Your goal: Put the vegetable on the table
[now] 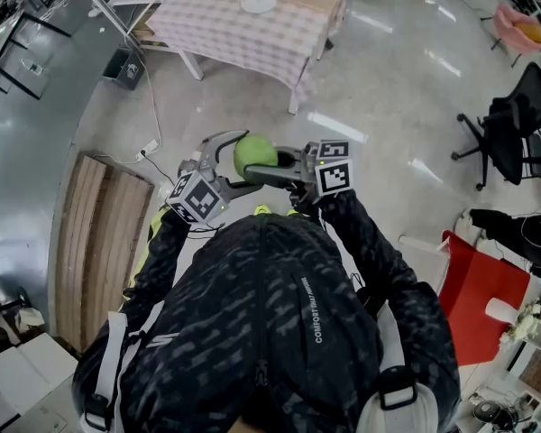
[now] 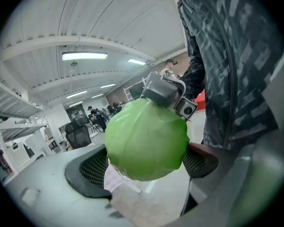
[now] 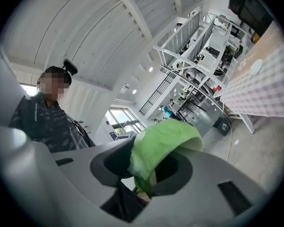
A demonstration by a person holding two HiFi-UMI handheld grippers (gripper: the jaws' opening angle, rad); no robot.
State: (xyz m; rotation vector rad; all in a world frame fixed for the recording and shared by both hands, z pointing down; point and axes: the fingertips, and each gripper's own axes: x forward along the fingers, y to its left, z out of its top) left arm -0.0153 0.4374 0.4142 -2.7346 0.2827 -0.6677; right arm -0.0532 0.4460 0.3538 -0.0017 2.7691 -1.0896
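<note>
vegetable: the cabbage (image 1: 254, 154) hangs in the air in front of our chest, well apart from the table (image 1: 218, 27); both tools hold it
left jaws: the left gripper (image 1: 227, 162) stands at its widest, clasped round the ball of the cabbage; a mesh pad presses on each side
right jaws: the right gripper (image 1: 284, 171) is partly closed and pinches a loose outer leaf at the head's side
done: the cabbage is lifted and secured, as we judge it
left to do: cross the floor, lower the head onto the cloth, then let go with both tools; none of this is begun
table edges: the near edge and corner face us; the checked cloth hangs over them, so we want to set the head well inside the edge
table top: a white plate (image 1: 258, 3) sits toward the far side; the cloth near us is bare
open room: bare floor (image 1: 388, 88) lies between us and the table
hazards: a plug strip (image 1: 149, 147) and its cable lie just left of our line; a wooden panel (image 1: 99, 242) lies at our left; an office chair (image 1: 523, 124) stands well off to the right
</note>
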